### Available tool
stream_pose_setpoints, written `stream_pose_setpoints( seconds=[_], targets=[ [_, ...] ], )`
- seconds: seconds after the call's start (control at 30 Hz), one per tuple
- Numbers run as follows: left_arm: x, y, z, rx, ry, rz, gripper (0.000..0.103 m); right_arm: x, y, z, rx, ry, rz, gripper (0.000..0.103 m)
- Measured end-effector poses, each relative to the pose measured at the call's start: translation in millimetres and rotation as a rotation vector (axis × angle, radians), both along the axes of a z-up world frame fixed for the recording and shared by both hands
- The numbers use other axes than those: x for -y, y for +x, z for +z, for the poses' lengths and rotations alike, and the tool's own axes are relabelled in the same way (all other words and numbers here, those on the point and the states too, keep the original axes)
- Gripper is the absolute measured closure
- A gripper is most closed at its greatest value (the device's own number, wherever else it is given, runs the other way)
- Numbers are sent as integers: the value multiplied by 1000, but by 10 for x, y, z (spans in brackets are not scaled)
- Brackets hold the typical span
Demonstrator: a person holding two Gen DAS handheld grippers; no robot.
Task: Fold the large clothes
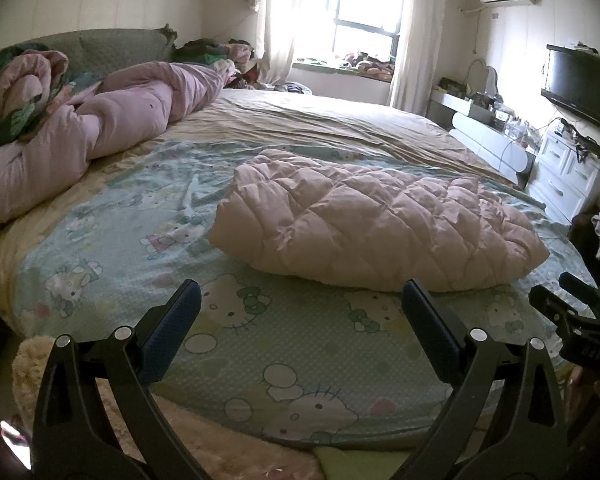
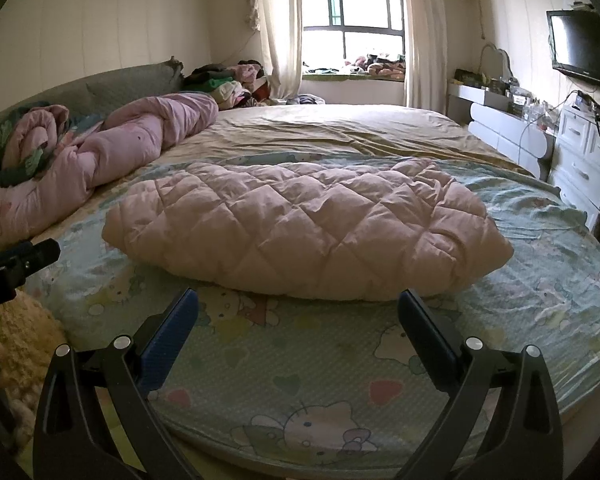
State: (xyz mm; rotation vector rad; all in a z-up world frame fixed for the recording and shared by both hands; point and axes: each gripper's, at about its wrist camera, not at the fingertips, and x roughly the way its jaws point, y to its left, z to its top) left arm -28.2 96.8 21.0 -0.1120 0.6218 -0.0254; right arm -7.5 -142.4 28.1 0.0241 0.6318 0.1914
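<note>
A pale pink quilted garment lies folded into a puffy bundle on the cartoon-print sheet of the bed. It also shows in the right wrist view. My left gripper is open and empty, held above the sheet a little short of the bundle's near left edge. My right gripper is open and empty, just in front of the bundle's near edge. The right gripper's body shows at the right edge of the left wrist view, and the left gripper's body shows at the left edge of the right wrist view.
A rolled lilac duvet lies along the bed's left side by the headboard. A clothes pile sits at the far corner. White drawers, a desk and a wall TV stand to the right. A fluffy rug lies below left.
</note>
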Motion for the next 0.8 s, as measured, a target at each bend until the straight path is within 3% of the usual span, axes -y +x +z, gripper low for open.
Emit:
stream_pose_setpoints(
  seconds=[0.8],
  targets=[
    [5, -8, 0, 1, 0, -3, 9, -8, 10, -5, -1, -11, 8, 4]
  ],
)
